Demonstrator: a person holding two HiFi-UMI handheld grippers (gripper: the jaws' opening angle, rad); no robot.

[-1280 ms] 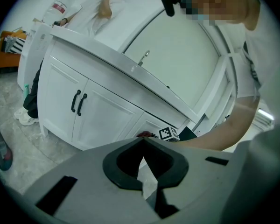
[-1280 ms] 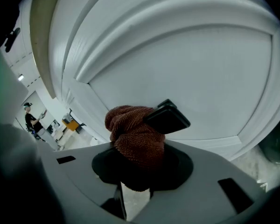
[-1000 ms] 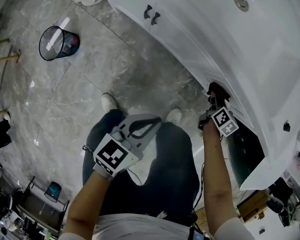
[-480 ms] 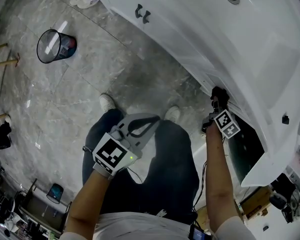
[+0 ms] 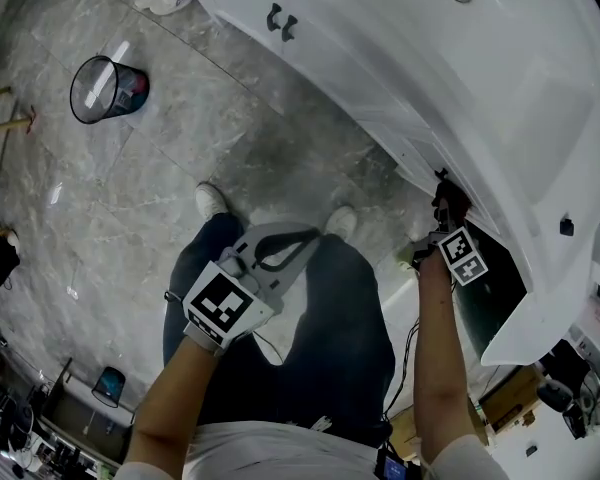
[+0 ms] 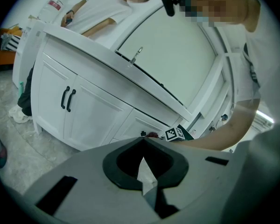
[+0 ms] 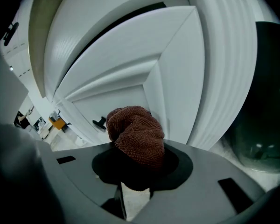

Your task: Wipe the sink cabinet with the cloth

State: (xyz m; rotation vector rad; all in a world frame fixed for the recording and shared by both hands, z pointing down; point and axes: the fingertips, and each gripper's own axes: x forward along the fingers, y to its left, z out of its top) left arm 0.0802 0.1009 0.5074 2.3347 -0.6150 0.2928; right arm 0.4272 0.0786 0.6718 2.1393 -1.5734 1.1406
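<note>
Right gripper view: the right tool (image 7: 136, 167) pinches a bunched brown cloth (image 7: 135, 134), which lies against a white panel of the sink cabinet (image 7: 130, 55), near a dark knob (image 7: 99, 122). Left gripper view: the left tool (image 6: 142, 160), jaws pressed together on nothing, hangs well apart from the cabinet, above the grey floor (image 6: 18, 143).

Bright, even indoor light. In the head view the white sink cabinet (image 5: 400, 58) at far right is nearly blown out, and the grey floor (image 5: 180, 168) shows small glare streaks at left. Both gripper views bulge like a fisheye, with black corners; the cloth (image 7: 135, 139) is sharp, the near foreground dim and soft
</note>
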